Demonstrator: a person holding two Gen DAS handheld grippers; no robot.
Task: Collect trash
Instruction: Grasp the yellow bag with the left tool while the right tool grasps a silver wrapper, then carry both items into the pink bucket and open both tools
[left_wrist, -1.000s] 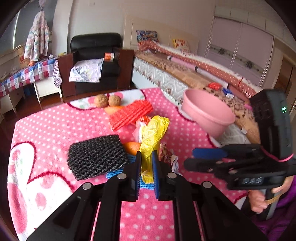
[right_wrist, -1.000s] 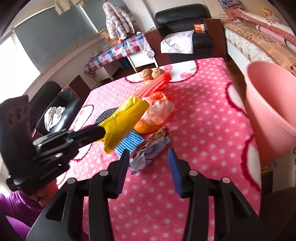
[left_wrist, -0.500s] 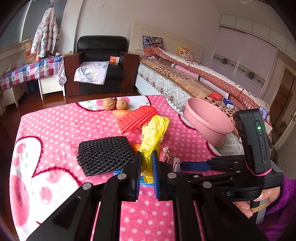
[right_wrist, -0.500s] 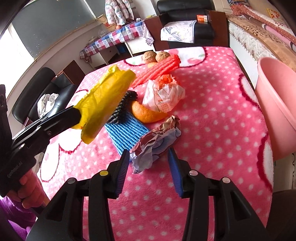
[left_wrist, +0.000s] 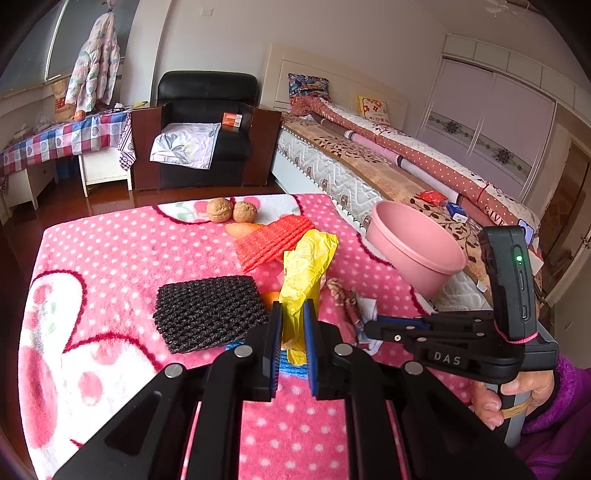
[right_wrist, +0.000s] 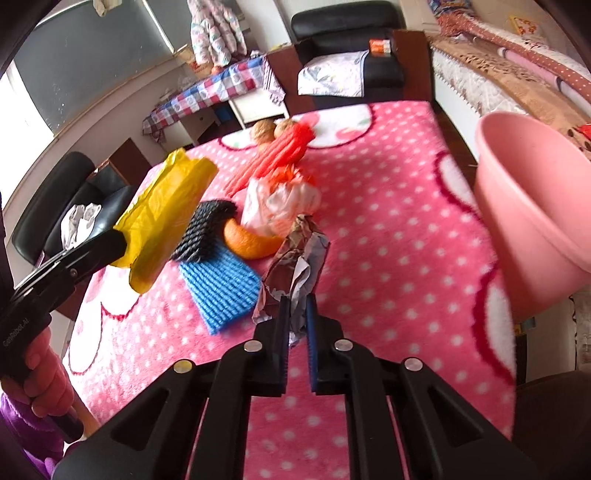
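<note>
Trash is now pinched in both tools at once: the left tool (left_wrist: 292, 325) is clamped on a yellow plastic bag (left_wrist: 306, 269), which stands up from its pads clear of the counter (left_wrist: 110, 266), and the right tool (right_wrist: 295, 317) has its pads pressed together on the near end of a crumpled brown-and-white wrapper (right_wrist: 299, 266) whose far end appears to lie on the pink dotted cloth. The pink basin (right_wrist: 532, 206) sits at the right edge of the counter, near the right tool and farther from the left one.

Judged from this, the step in hand is carrying both pieces to the basin. The wrapper is light and loosely crushed, so the right tool would do well to lift straight up before swinging right, keeping its pinch firm so the foil does not slide out. The bag is limp and long; the left tool should carry it high enough that its tail clears the orange peel (right_wrist: 251, 243), the blue foam net (right_wrist: 221, 288) and the black foam net (left_wrist: 207, 310). Crossing paths is the main risk, so the right tool should probably empty first, over the middle of the basin rather than its rim
</note>
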